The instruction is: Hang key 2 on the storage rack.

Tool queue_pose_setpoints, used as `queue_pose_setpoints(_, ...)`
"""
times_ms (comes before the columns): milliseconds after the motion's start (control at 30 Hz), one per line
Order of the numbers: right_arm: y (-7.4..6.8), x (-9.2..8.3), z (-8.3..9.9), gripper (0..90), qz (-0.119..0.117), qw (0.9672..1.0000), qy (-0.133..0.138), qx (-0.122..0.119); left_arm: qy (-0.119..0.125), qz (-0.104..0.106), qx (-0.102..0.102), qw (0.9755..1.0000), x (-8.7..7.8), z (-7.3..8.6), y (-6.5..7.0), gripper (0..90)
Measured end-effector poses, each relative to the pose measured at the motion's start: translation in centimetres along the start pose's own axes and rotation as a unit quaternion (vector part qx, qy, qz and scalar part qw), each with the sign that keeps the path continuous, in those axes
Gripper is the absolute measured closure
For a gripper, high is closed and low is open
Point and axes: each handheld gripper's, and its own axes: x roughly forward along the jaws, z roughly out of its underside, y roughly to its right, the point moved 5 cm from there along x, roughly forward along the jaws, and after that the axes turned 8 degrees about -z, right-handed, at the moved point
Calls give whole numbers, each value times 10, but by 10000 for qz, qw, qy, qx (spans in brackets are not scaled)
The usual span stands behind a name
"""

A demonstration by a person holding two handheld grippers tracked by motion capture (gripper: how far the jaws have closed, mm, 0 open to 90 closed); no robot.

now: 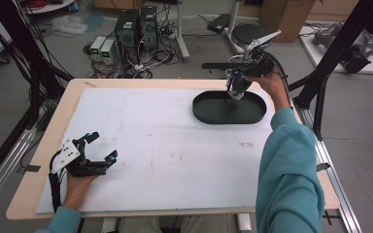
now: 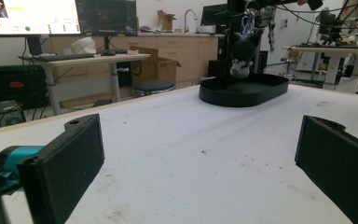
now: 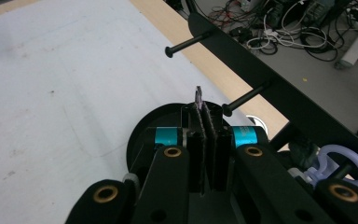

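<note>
The black oval tray (image 1: 229, 108) sits at the far right of the desk (image 1: 43, 160), and everything here turns on what hangs above it. The right gripper (image 1: 235, 92) points down over the tray's far rim, its jaws pinched tight together on a thin tag or loop (image 3: 198, 95) from which a small black-and-white plush toy (image 2: 240, 55) dangles. In the left gripper view the toy hangs straight below those jaws, long axis upright, its lower end just above the tray's floor and inside the rim, not yet resting on it as far as I can tell. So the toy lies directly beneath the right jaws and the tray directly beneath the toy; I'd judge a short drop and a release would set it in. The left gripper (image 1: 99, 145) rests on the desk's white mat at the near left corner, well apart from the tray, its jaws spread wide and level with nothing between them, aimed across the desk toward the tray. The right hand is plainly the nearer one for this.
</note>
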Motion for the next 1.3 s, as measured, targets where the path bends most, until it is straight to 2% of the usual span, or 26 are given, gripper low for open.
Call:
queue_pose_setpoints(400,9,5,3,889,117,9998,-15,144,-8,-7,12,10000,0,0,0,17)
queue_pose_setpoints(433,10,5,3,889,123,9999,-8,93,-4,-6,11,10000,0,0,0,17)
queue_pose_setpoints(767,14,6,4,889,199,9997,9,161,-8,-13,-8,10000,0,0,0,17)
queue_pose_setpoints(1300,20,9,3,889,366,9992,79,101,-14,-32,3,10000,0,0,0,17)
